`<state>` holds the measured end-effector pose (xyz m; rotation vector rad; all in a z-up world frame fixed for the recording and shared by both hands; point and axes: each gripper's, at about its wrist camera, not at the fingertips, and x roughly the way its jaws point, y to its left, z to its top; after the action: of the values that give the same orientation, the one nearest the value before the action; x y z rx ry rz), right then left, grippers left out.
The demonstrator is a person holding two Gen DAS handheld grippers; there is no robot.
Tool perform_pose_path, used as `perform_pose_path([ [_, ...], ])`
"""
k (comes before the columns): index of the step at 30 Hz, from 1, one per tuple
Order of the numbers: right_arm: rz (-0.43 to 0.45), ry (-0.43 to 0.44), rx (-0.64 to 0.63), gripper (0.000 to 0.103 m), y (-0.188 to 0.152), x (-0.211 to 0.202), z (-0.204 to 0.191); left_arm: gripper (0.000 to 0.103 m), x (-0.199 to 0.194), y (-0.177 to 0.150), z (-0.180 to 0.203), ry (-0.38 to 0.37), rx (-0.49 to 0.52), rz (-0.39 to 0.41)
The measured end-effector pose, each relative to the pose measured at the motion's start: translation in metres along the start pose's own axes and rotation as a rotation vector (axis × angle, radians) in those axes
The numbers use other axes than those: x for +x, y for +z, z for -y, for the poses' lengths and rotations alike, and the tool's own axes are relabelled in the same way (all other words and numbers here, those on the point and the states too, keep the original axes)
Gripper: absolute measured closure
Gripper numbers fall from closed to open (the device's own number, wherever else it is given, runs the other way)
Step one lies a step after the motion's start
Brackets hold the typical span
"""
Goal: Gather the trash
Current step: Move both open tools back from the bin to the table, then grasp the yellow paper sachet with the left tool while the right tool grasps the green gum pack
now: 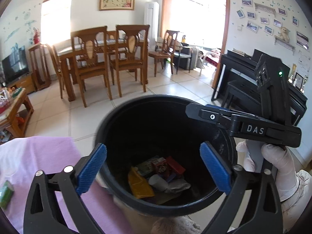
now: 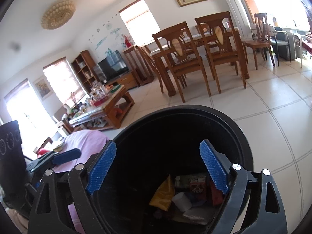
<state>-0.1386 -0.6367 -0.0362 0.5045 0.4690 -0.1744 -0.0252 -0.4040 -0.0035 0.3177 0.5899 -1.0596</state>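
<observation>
Standing upright, mouth up: black bin (image 1: 230, 152) (trash inside) | both hand-held grippers (image 1: 154, 167) (image 2: 158, 165) apart, empty

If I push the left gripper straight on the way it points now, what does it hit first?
Probably the trash in the bin. The left gripper, jaws open and empty, aims down into the bin's mouth, toward the yellow packet and white roll at the bottom. Depth is unclear; the near rim could catch a finger first.

One black bin (image 1: 120, 117), one yellow packet (image 1: 139, 185), one white roll (image 1: 157, 181), two grippers (image 1: 153, 167), one purple cloth (image 1: 39, 156).
</observation>
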Motion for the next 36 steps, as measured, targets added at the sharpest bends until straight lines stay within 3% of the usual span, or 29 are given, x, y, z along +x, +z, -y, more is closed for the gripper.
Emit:
perform_pose_path([
  [14, -0.053, 0.103, -0.103, 0.011, 0.007, 0.039, -0.096, 0.005, -0.069, -0.025, -0.092, 0.148, -0.15, 0.041],
  [25, -0.188, 0.241, -0.28, 0.011, -0.014, 0.104, -0.226, 0.005, -0.13, -0.062, -0.194, 0.295, -0.268, 0.058],
  [30, -0.264, 0.284, -0.355, 0.011, -0.028, 0.139, -0.283, 0.005, -0.156, -0.08, -0.242, 0.366, -0.243, 0.059],
  [36, -0.345, 0.309, -0.495, 0.011, -0.048, 0.179, -0.342, 0.006, -0.167, -0.087, -0.317, 0.494, -0.12, -0.06],
])
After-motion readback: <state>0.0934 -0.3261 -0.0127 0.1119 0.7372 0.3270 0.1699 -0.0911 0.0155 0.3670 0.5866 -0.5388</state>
